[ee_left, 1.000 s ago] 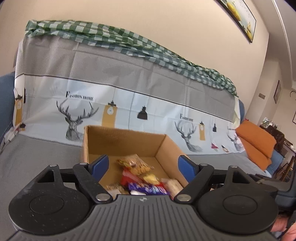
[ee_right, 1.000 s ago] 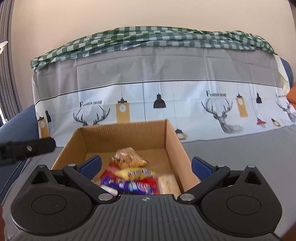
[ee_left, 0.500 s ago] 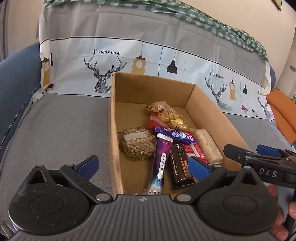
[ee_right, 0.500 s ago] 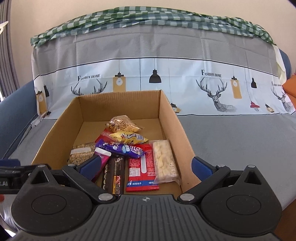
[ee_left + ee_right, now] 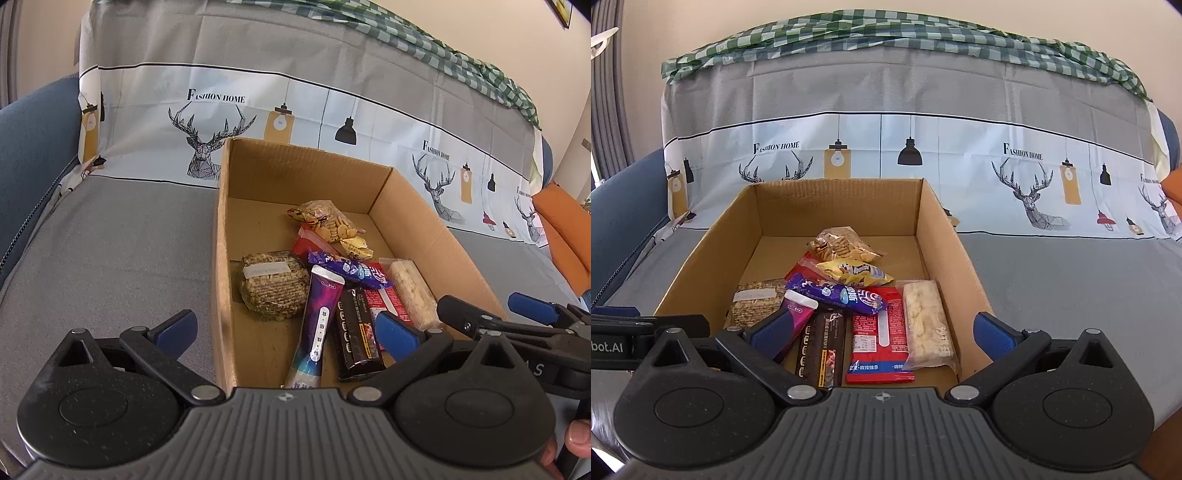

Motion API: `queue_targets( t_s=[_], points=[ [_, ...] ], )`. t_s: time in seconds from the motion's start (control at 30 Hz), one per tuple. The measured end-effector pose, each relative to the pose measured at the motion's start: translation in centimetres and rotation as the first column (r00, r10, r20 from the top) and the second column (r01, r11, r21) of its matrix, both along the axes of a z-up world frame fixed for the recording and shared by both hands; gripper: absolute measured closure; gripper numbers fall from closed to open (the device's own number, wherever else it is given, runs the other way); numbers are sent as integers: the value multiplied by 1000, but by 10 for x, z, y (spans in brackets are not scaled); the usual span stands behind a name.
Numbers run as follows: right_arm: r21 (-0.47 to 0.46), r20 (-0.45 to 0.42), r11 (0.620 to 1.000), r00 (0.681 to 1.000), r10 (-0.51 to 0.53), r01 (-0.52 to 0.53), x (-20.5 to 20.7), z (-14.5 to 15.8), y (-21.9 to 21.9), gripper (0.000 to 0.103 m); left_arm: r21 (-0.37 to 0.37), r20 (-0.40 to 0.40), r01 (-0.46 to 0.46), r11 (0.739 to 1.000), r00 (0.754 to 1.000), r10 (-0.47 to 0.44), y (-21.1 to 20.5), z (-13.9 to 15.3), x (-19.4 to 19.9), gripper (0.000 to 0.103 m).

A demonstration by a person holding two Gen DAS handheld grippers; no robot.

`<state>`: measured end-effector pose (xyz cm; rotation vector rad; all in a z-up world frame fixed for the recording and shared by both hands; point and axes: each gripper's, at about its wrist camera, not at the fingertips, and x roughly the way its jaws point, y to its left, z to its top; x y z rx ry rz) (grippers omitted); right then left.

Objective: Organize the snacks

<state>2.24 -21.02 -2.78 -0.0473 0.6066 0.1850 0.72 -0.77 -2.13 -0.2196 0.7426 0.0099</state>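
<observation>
An open cardboard box (image 5: 410, 206) (image 5: 713, 254) sits on a grey sofa seat and holds several snack packs. Among them are a round brown cake (image 5: 273, 284), a purple tube pack (image 5: 319, 317), a black bar (image 5: 822, 343), a red pack (image 5: 882, 339), a pale rice bar (image 5: 925, 321) and a bag of crackers (image 5: 842, 247). My left gripper (image 5: 284, 330) is open and empty above the box's near left wall. My right gripper (image 5: 882, 332) is open and empty above the box's near end. The right gripper also shows in the left wrist view (image 5: 491, 312).
The sofa back wears a grey and white cover with deer prints (image 5: 1030, 199). A green checked cloth (image 5: 886, 37) lies along its top. A blue armrest (image 5: 33, 147) is at the left. An orange cushion (image 5: 565, 225) lies at the right.
Both grippers have tilted down and drawn closer over the box, so more of the snacks show. Both stay open.
</observation>
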Motion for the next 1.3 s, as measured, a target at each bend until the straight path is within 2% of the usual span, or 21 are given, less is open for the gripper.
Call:
queue_targets(
  t_s=[1.3],
  points=[
    [-15, 4, 1000, 1000, 9, -9, 0, -1, 5, 1, -15, 12, 9, 1000, 1000, -9, -6, 1, 0, 1]
  ],
)
